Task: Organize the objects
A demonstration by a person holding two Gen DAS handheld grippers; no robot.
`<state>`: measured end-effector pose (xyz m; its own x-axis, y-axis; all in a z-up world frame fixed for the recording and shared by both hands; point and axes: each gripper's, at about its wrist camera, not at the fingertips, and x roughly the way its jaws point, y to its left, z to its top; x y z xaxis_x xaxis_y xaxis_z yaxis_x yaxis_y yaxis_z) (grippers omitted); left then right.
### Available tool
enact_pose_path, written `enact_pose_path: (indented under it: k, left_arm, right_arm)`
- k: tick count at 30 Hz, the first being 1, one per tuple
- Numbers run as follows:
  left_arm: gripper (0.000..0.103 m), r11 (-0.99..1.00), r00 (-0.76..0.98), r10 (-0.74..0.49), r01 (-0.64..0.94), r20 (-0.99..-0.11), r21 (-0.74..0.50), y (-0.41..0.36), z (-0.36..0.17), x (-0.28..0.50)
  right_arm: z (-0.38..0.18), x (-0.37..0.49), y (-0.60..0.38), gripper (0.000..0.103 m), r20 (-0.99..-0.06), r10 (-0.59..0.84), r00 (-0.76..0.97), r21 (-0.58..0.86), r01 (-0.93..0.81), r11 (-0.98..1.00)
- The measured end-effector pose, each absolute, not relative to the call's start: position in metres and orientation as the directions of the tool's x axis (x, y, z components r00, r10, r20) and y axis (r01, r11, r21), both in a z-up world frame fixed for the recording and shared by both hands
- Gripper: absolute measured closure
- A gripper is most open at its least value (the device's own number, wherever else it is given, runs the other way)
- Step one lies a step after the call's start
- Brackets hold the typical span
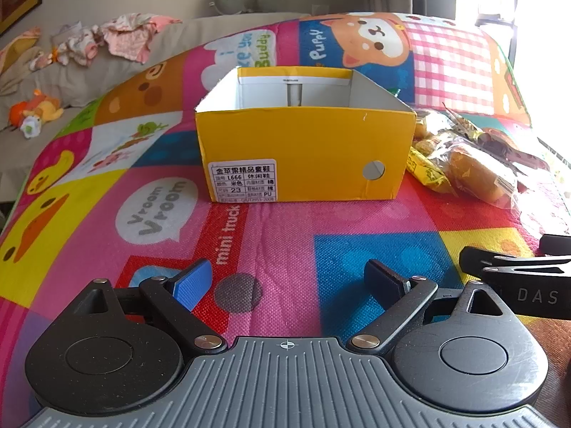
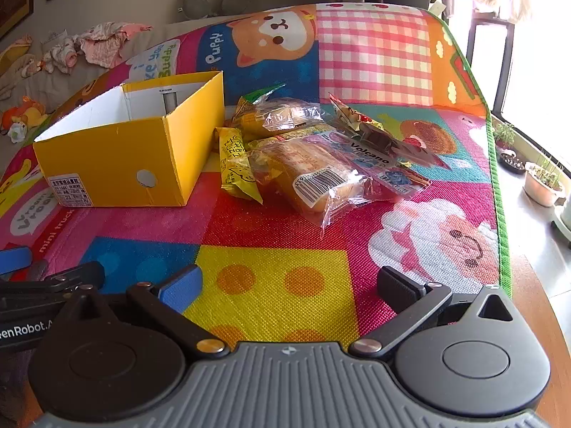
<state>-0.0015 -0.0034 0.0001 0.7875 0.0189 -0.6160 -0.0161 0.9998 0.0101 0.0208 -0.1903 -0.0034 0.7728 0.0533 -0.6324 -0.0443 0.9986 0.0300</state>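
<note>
An open yellow shoe box (image 1: 307, 153) stands on the colourful play mat (image 1: 271, 235), straight ahead of my left gripper (image 1: 289, 283), which is open and empty near the mat. The box looks empty inside. It also shows in the right wrist view (image 2: 117, 164) at the left. A pile of wrapped snacks lies right of the box: a clear-wrapped bread (image 2: 317, 182), a yellow packet (image 2: 237, 169), a "Volcano" packet (image 2: 374, 160) and others. The pile also shows in the left wrist view (image 1: 471, 167). My right gripper (image 2: 289, 287) is open and empty, in front of the pile.
The mat's green edge (image 2: 499, 214) runs along the right, with a wooden table rim and potted plants (image 2: 542, 182) beyond. A sofa with clothes (image 1: 117, 39) and soft toys (image 1: 35, 110) lies at the back left. The right gripper's body (image 1: 517, 278) sits close to my left gripper.
</note>
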Motion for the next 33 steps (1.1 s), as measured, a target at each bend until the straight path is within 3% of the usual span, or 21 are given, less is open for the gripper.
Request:
enact_pose_path:
  k: [5, 14, 20, 25, 33]
  left_arm:
    - [0.007, 1.000, 0.787, 0.017, -0.011, -0.617, 0.013, -0.003, 0.001, 0.000]
    - [0.010, 1.000, 0.775, 0.020, -0.011, -0.632, 0.018, -0.001, 0.005, 0.000]
    - [0.011, 1.000, 0.828, -0.027, 0.017, -0.560, -0.024, 0.027, 0.065, -0.003]
    - [0.011, 1.000, 0.835, -0.018, 0.004, -0.551, -0.027, 0.048, 0.118, 0.036]
    - [0.011, 0.997, 0.745, -0.058, 0.008, -0.664, -0.079, 0.065, 0.116, 0.084]
  right_arm:
    - [0.004, 0.020, -0.200, 0.000, -0.691, 0.134, 0.710, 0.063, -0.126, 0.990]
    - [0.006, 0.020, -0.195, 0.000, -0.726, 0.120, 0.677, 0.018, -0.156, 0.988]
    - [0.018, 0.024, -0.205, 0.000, -0.783, 0.168, 0.599, 0.060, -0.196, 0.979]
    - [0.068, 0.008, -0.217, 0.000, -0.694, 0.152, 0.703, 0.016, -0.197, 0.980]
    - [0.164, 0.026, -0.247, 0.000, -0.618, 0.214, 0.757, 0.101, -0.193, 0.976]
